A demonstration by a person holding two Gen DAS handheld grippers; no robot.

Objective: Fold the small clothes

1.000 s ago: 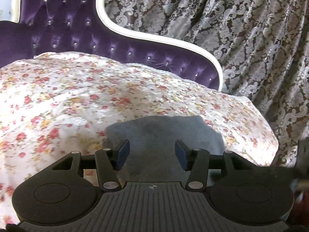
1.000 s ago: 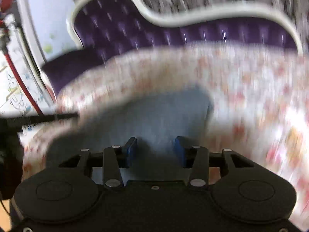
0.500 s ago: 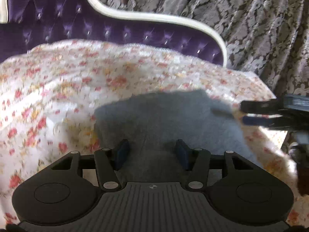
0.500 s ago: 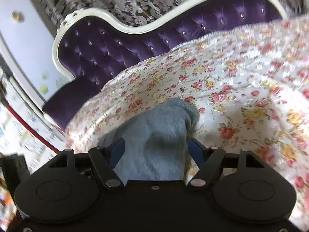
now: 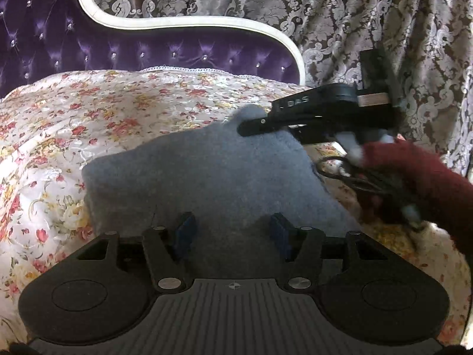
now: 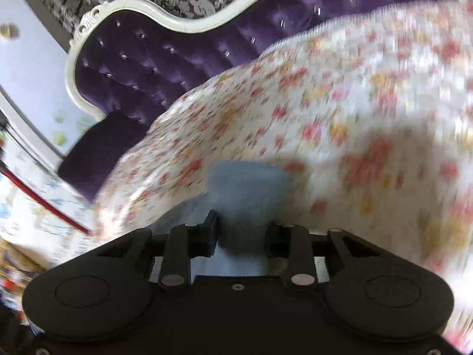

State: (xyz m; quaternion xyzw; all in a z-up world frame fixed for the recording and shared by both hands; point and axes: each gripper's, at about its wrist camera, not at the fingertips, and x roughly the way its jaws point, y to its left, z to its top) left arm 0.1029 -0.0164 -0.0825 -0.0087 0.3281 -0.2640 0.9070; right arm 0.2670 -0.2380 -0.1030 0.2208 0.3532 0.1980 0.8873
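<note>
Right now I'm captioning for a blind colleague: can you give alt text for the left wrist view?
A grey-blue fleece cloth lies on a floral bedspread, with the open left gripper low over its near edge. The right gripper, held by a red-sleeved hand, meets the cloth's far right corner. Behind are a purple tufted headboard and damask curtains.

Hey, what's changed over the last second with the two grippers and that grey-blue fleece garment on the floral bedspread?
The right gripper swung in from the right side of the left wrist view and now has the far right corner of the grey-blue fleece garment between its fingers, apparently lifting it. Its jaws narrowed around the cloth. The left gripper stayed open over the near edge. The floral bedspread and purple tufted headboard are unchanged.
</note>
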